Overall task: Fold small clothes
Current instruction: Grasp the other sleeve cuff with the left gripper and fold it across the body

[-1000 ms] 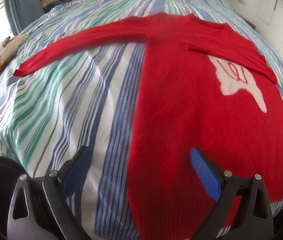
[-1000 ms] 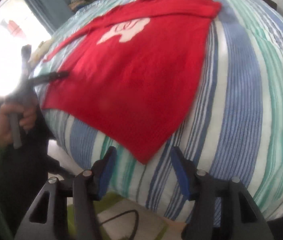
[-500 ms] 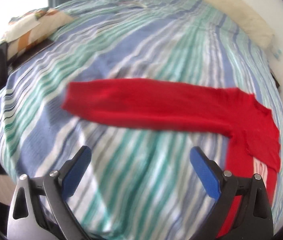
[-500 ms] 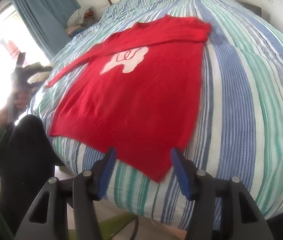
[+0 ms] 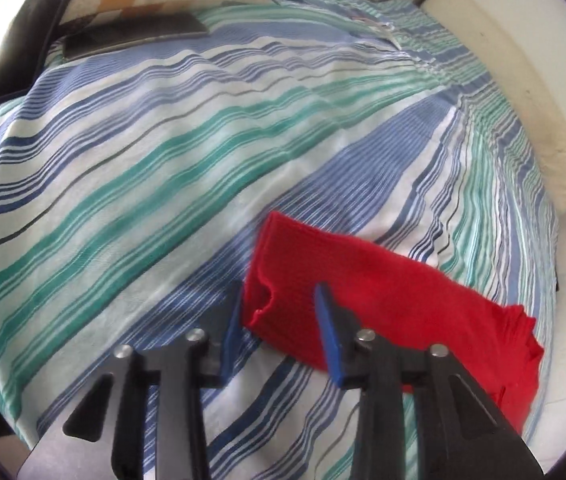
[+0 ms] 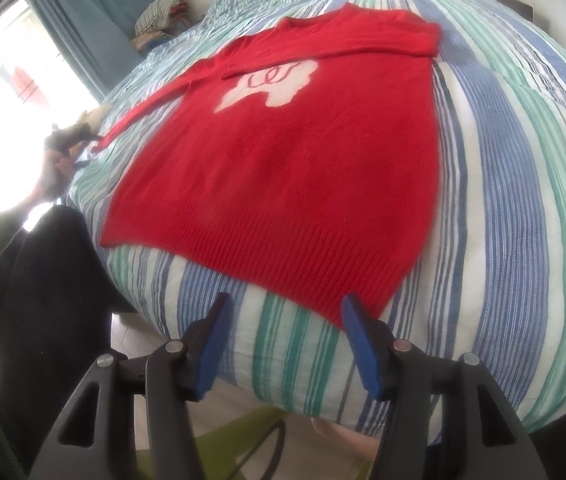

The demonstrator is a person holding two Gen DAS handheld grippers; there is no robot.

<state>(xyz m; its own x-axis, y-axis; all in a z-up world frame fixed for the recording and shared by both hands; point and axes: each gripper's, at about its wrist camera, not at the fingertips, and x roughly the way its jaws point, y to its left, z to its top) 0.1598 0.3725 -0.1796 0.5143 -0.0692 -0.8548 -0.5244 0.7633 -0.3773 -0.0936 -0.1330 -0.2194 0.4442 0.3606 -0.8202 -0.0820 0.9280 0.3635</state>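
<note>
left tool [image 5: 279, 312] now at sleeve cuff [image 5: 283, 276], a second ago over sweater body; jaws closing with cuff between blue pads, cloth bunching there. red sweater [image 6: 283, 168] flat on striped bed [image 6: 523, 200], hem near, collar far, left sleeve stretched out left. right tool [image 6: 283, 320] unchanged, apart, empty, just off hem corner. likely next: fold sleeve across body.
</note>
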